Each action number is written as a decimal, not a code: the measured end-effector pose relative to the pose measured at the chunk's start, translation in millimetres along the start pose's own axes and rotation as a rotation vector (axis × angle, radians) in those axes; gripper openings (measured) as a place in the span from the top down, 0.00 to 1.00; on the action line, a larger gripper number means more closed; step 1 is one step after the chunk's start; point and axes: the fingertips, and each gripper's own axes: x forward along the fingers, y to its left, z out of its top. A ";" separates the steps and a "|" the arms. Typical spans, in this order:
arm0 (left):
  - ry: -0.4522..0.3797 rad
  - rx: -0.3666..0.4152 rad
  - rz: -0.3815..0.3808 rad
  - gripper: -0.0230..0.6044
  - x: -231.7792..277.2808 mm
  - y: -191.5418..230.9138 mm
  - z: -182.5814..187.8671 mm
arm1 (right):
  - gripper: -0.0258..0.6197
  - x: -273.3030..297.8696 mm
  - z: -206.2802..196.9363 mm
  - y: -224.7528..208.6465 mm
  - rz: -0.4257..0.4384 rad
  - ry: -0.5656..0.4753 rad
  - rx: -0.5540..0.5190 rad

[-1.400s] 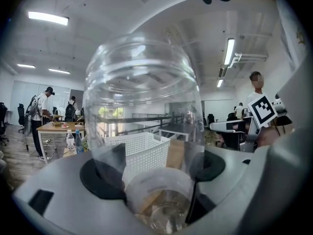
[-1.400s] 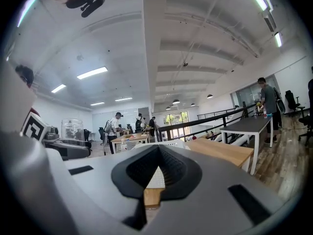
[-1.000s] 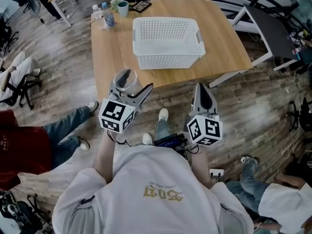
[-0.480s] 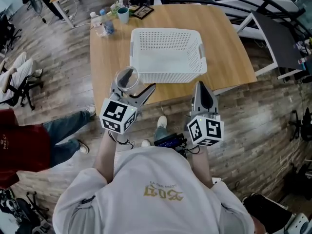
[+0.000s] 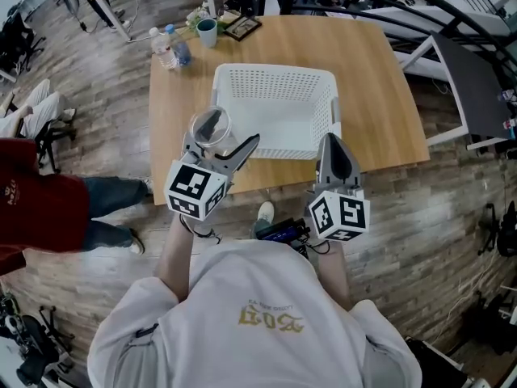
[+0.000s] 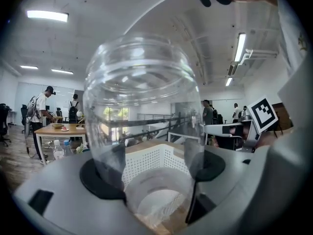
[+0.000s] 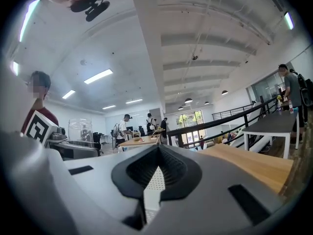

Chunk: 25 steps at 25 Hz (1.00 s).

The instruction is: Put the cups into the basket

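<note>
A clear plastic cup (image 5: 210, 128) stands upright between the jaws of my left gripper (image 5: 216, 141), which is shut on it. In the left gripper view the cup (image 6: 142, 116) fills the middle, with both pads against its sides. The white perforated basket (image 5: 275, 71) sits on the wooden table (image 5: 380, 79) just beyond the cup and holds nothing that I can see. My right gripper (image 5: 332, 142) hovers at the table's near edge in front of the basket. Its jaws (image 7: 155, 176) are shut, with nothing between them. The cup (image 7: 80, 130) also shows at the left of the right gripper view.
Two water bottles (image 5: 166, 45), a teal mug (image 5: 208, 31) and a small picture frame (image 5: 242, 27) stand at the table's far left corner. A person in red (image 5: 32, 208) sits at the left. A dark table (image 5: 477, 79) stands at the right.
The table and basket have drawn nearer; the basket now lies just past both grippers. The left gripper still holds the cup and the right stays shut.
</note>
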 end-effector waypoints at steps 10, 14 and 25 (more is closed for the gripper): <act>-0.003 0.005 0.047 0.37 44.3 8.9 6.7 | 0.95 41.1 1.0 -12.9 0.126 0.006 0.050; -0.012 0.015 0.075 0.37 53.5 13.8 10.4 | 0.95 52.7 1.9 -12.9 0.162 0.014 0.045; -0.029 0.010 0.115 0.37 64.7 25.9 16.0 | 0.95 69.2 -3.0 -20.9 0.175 0.044 0.058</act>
